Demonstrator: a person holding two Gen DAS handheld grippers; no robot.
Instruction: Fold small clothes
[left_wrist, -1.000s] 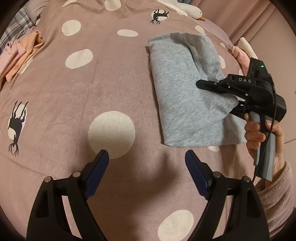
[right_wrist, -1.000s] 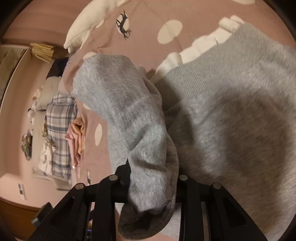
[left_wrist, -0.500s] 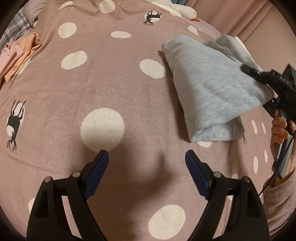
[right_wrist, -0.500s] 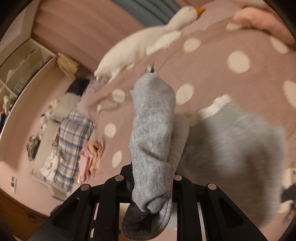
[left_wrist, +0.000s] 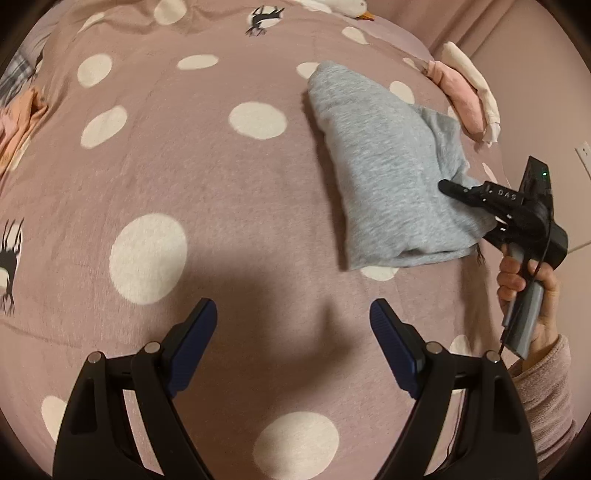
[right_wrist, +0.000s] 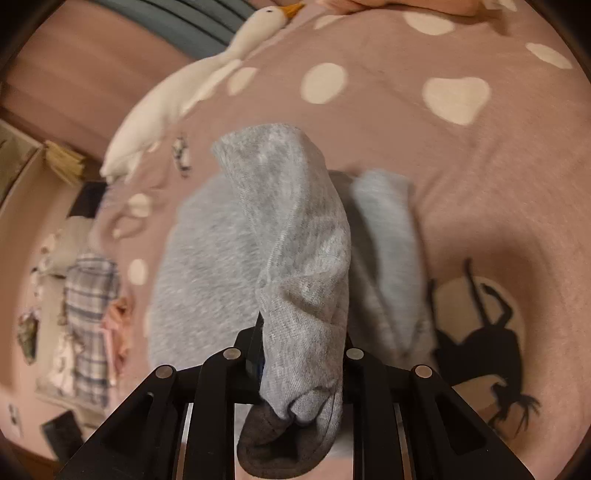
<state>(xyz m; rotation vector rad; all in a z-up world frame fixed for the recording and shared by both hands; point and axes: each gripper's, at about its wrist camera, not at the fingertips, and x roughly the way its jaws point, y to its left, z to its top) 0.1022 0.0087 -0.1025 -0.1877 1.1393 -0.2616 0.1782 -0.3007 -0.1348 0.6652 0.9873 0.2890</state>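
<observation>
A folded grey garment (left_wrist: 384, 173) lies on the pink polka-dot bedspread (left_wrist: 184, 177) at the right in the left wrist view. My right gripper (left_wrist: 448, 188) is shut on the garment's right edge; in the right wrist view the grey cloth (right_wrist: 299, 258) bunches between the shut jaws of that gripper (right_wrist: 295, 369). My left gripper (left_wrist: 293, 314) is open and empty, low over the bedspread, to the front left of the garment.
Pink and cream clothes (left_wrist: 465, 96) lie at the bed's far right edge. Orange and pink clothes (left_wrist: 18, 122) lie at the far left. A white goose toy (right_wrist: 192, 92) lies at the far end. A plaid cloth (right_wrist: 88, 317) lies at the left.
My right gripper has dragged the grey garment to the right across the bed, lifting its edge, then lowered it. My left gripper has stayed open in place.
</observation>
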